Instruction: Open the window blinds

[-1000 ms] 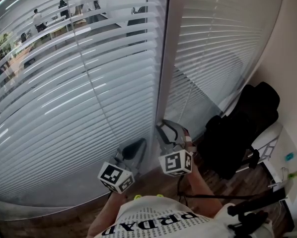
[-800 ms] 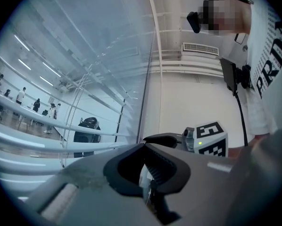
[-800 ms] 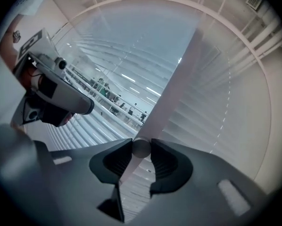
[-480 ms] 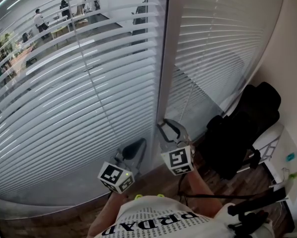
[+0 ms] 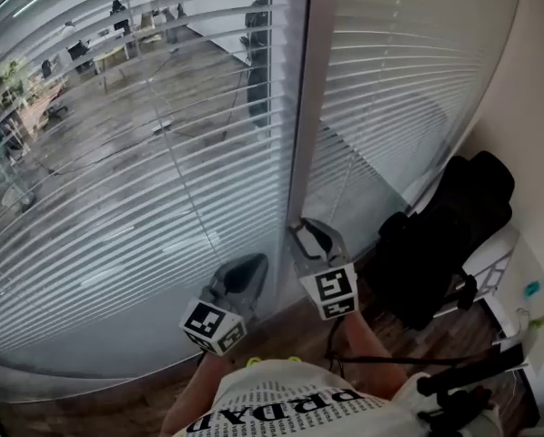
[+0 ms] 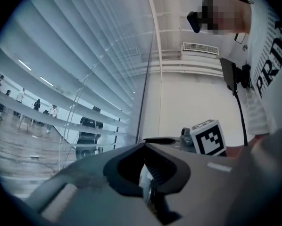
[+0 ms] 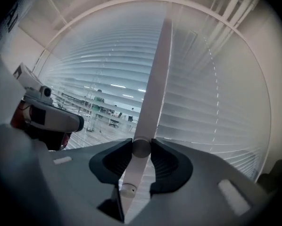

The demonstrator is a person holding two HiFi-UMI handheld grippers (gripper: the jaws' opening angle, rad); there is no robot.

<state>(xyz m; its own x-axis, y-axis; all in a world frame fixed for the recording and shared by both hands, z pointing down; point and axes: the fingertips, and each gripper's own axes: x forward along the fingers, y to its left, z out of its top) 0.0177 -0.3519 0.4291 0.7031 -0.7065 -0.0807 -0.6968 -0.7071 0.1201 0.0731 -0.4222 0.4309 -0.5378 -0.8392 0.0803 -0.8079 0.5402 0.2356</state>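
The left window blind [image 5: 117, 153] has its white slats tilted flat, so the office floor beyond shows between them. The slats of the right blind [image 5: 408, 89] are still shut. A white post [image 5: 310, 107] stands between the two blinds. My right gripper [image 5: 307, 237] [image 7: 141, 147] points level at the foot of the post. It is shut on the white tilt wand [image 7: 131, 173], whose capped end hangs just below the pads. To its left, my left gripper [image 5: 245, 274] [image 6: 143, 145] is held near the glass, jaw tips together, with nothing that I can make out between them.
A black bag or chair [image 5: 445, 235] stands close on the right against the white wall [image 5: 536, 107]. A white shelf [image 5: 518, 280] and black stand parts [image 5: 463, 381] lie at the lower right. Wooden floor [image 5: 290, 330] shows below the grippers. A lift cord [image 5: 345, 189] hangs on the right blind.
The left blind's slats have turned from nearly shut to flat, opening the view outside. My right gripper has rolled about its own axis with the wand in it. The left gripper has kept still.
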